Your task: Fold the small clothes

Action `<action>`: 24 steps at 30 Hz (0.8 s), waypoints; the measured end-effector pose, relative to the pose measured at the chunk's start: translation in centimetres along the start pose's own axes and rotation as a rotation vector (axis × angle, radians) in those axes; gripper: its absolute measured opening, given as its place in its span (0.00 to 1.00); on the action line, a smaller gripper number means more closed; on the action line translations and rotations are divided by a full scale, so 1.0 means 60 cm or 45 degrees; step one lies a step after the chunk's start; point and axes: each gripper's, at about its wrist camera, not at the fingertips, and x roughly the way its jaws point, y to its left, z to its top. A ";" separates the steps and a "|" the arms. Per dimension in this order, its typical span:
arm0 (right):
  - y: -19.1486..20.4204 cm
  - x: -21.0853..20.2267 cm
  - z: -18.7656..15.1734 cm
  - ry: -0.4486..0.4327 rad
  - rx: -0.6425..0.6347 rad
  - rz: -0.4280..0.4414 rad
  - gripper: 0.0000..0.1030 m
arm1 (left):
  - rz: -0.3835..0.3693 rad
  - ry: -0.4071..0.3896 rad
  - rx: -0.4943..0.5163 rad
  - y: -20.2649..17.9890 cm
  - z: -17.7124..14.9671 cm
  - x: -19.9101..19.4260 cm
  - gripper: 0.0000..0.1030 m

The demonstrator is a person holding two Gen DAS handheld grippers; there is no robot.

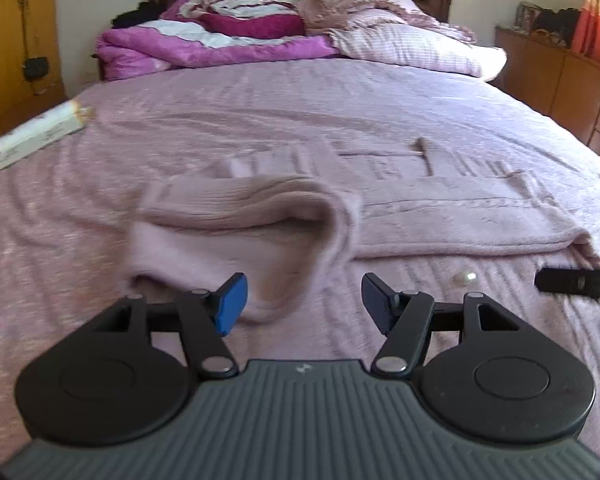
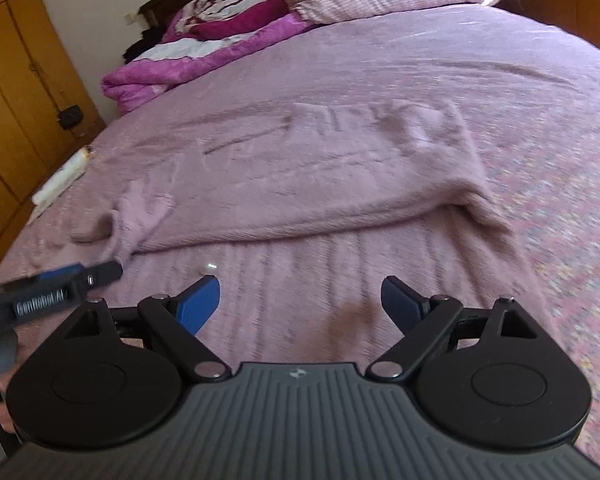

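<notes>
1. The left gripper (image 1: 300, 304) hovers low over the bed (image 1: 100, 240), level and pointing toward the headboard, its blue-padded jaws spread wide with nothing between them.
2. Just ahead of it lies the pink sweater (image 1: 440, 216), spread flat across the bed; its near-left part is folded over into a soft hump (image 1: 240, 216), close to the left pad.
3. The right gripper (image 2: 300, 304) is held beside the left one, tilted slightly, jaws wide apart and empty, short of the sweater's near edge (image 2: 320, 216).
4. A small pearly bead (image 1: 465, 278) rests on the bedspread between the grippers and the sweater.
5. A white box (image 1: 40, 136) sits at the bed's left edge.
</notes>
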 end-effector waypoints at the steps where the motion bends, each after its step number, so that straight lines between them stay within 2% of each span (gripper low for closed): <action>1: 0.007 0.004 0.007 0.010 0.001 0.024 0.89 | 0.022 -0.004 0.000 0.009 -0.002 -0.007 0.63; 7: 0.061 0.038 0.051 0.063 -0.021 0.146 0.89 | 0.119 -0.025 -0.031 0.066 -0.002 -0.035 0.63; 14: 0.130 0.110 0.110 0.155 -0.004 0.286 0.88 | 0.207 0.015 -0.106 0.121 -0.017 -0.029 0.63; 19: 0.167 0.167 0.126 0.241 -0.001 0.275 0.84 | 0.240 0.032 -0.111 0.136 -0.020 -0.015 0.63; 24: 0.182 0.201 0.127 0.277 0.016 0.268 0.82 | 0.257 0.041 -0.115 0.141 -0.019 0.002 0.63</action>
